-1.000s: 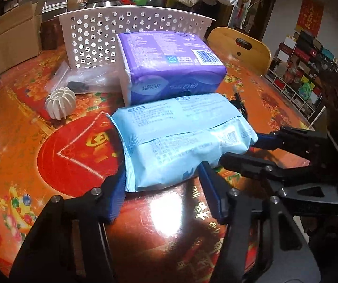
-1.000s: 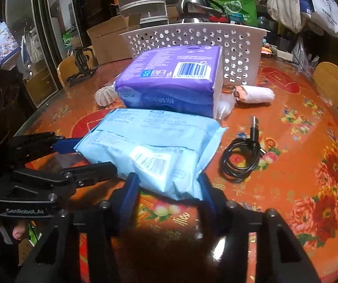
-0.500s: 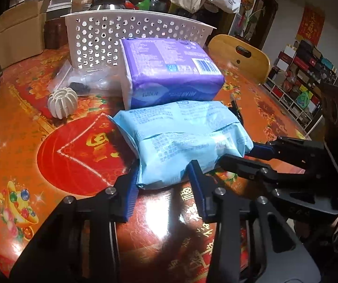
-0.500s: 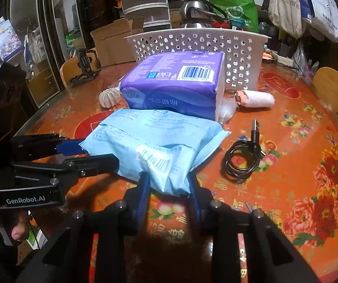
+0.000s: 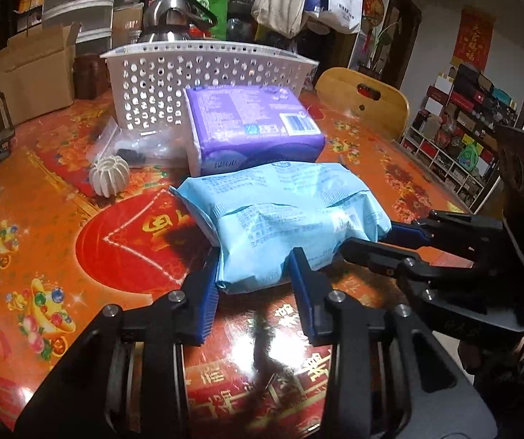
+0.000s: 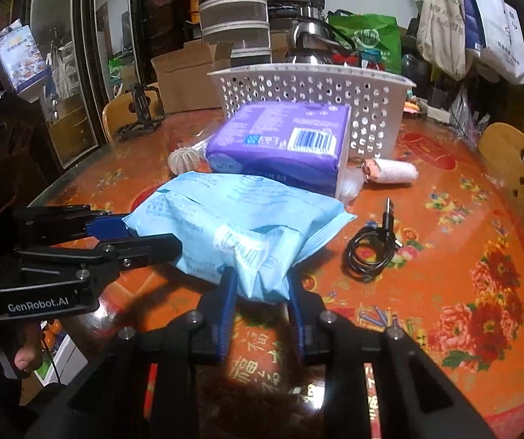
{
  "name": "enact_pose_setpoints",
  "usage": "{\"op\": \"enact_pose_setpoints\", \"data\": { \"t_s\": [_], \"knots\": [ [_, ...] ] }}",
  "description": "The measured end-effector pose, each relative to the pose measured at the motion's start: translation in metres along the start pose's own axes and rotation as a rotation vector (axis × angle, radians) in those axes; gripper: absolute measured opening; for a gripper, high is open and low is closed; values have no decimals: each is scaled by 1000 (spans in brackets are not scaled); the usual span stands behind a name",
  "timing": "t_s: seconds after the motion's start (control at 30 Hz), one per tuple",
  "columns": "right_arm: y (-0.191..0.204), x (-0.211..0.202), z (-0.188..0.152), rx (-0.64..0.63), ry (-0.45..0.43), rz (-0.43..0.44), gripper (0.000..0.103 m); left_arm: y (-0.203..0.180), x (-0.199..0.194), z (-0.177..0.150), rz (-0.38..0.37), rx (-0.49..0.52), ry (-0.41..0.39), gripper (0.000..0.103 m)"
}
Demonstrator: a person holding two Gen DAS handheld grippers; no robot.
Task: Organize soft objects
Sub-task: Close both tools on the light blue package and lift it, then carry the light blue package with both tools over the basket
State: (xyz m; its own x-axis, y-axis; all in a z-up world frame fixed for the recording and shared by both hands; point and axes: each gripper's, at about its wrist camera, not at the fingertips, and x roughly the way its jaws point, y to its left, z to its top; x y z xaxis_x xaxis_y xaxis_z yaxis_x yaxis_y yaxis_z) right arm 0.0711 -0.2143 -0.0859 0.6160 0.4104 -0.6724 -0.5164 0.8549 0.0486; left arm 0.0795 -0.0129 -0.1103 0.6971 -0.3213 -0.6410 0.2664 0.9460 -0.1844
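Note:
A light blue soft pack [image 5: 284, 205] [image 6: 232, 212] lies across the red patterned table, bunched up between both grippers. My left gripper [image 5: 256, 267] [image 6: 152, 236] pinches one end, its jaws still closing, the blue pads pressing into the wrapper. My right gripper [image 6: 262, 281] [image 5: 371, 236] squeezes the other end the same way, also still closing. The pack's gripped edges sit a little off the tabletop, with a shadow beneath. Behind it rests a purple soft pack [image 5: 251, 128] [image 6: 280, 146], against a white perforated basket [image 5: 152, 77] [image 6: 371, 109].
A white ribbed ball [image 5: 109, 176] and a clear plastic bag [image 5: 134, 144] lie left of the purple pack. A coiled black cable [image 6: 371, 245] and a pink rolled cloth [image 6: 390, 172] lie to its right. A wooden chair back [image 5: 364, 98] stands at the table's edge.
Both pairs of jaws have narrowed onto the blue pack, which went from flat to crumpled. Both grippers have risen slightly with it.

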Motion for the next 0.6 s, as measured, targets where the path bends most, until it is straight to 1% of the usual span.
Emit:
{"op": "enact_pose_setpoints", "data": {
  "t_s": [0.27, 0.4, 0.6],
  "knots": [
    [12, -28, 10, -36, -60, -16, 25, -12, -36, 8, 7, 18, -63, 34],
    [14, -40, 20, -50, -87, -25, 25, -14, -49, 19, 7, 18, -89, 34],
    [15, -48, 38, -66, -116, -31, 25, -15, -60, 39, 11, 17, -122, 34]
  ]
}}
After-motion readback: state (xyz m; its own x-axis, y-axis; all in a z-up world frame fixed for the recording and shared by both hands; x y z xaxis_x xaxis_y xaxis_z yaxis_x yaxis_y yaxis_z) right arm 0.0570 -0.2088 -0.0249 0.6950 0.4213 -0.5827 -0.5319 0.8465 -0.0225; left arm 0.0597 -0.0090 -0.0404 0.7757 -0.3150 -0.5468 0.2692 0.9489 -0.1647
